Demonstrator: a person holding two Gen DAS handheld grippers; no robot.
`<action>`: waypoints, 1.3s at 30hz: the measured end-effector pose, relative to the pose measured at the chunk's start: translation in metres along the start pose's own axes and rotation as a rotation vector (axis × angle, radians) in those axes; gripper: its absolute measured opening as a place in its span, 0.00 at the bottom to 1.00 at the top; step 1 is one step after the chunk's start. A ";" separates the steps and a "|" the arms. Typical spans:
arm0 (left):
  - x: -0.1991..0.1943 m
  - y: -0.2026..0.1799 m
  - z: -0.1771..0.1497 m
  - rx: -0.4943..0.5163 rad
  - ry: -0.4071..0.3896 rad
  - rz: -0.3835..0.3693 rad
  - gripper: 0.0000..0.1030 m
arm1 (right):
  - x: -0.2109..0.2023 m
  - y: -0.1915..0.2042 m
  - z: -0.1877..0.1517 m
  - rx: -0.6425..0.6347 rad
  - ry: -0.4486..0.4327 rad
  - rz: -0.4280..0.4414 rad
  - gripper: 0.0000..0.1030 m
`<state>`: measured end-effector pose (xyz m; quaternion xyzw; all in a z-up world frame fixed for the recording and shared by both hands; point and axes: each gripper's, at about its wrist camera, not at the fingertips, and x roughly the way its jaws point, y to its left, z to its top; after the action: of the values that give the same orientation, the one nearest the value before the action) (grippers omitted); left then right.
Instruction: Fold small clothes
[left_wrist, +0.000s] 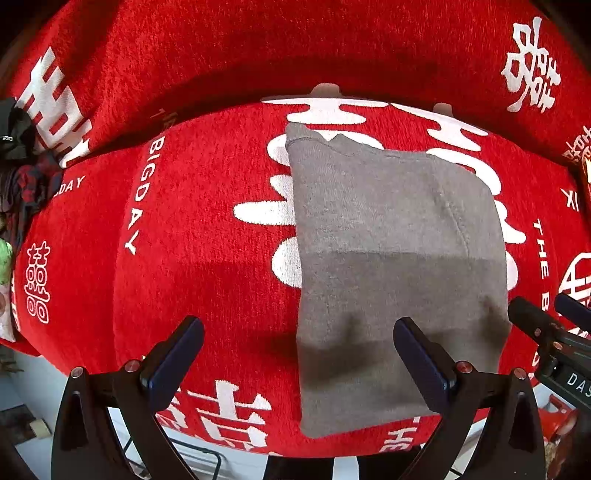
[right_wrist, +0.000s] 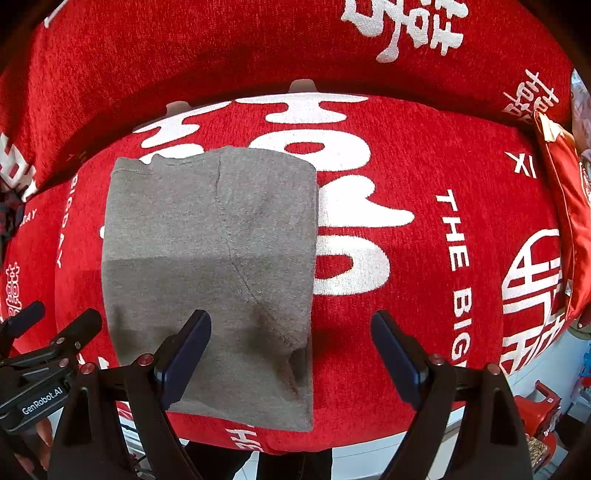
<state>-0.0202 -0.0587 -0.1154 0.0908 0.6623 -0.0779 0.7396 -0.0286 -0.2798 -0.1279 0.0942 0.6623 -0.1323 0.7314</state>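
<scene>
- Right now I see the folded grey cloth (left_wrist: 399, 266) flat on the red cover (left_wrist: 184, 221).
- Left gripper (left_wrist: 299, 362): fingers apart, cloth at 1 o'clock.
- Right gripper (right_wrist: 291, 354): fingers apart, cloth at 11 o'clock.

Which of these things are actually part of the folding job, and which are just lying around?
Part of the job:
- folded grey knit garment
- left gripper, open
- right gripper, open

Just lying about:
- red sofa cover with white lettering, only the work surface
- dark plaid clothes pile at the left edge
- red satin cushion at the right edge
</scene>
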 end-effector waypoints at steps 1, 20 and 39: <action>0.000 0.000 0.000 0.000 0.000 -0.001 1.00 | 0.000 0.000 0.000 0.000 0.000 0.000 0.88; 0.001 0.000 0.001 0.013 -0.003 0.011 1.00 | 0.002 0.001 0.000 -0.003 0.000 0.003 0.88; 0.000 -0.002 0.004 0.030 -0.010 0.025 1.00 | 0.003 0.003 0.001 -0.005 0.001 -0.001 0.88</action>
<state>-0.0166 -0.0612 -0.1152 0.1099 0.6562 -0.0791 0.7424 -0.0262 -0.2773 -0.1306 0.0920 0.6630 -0.1310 0.7313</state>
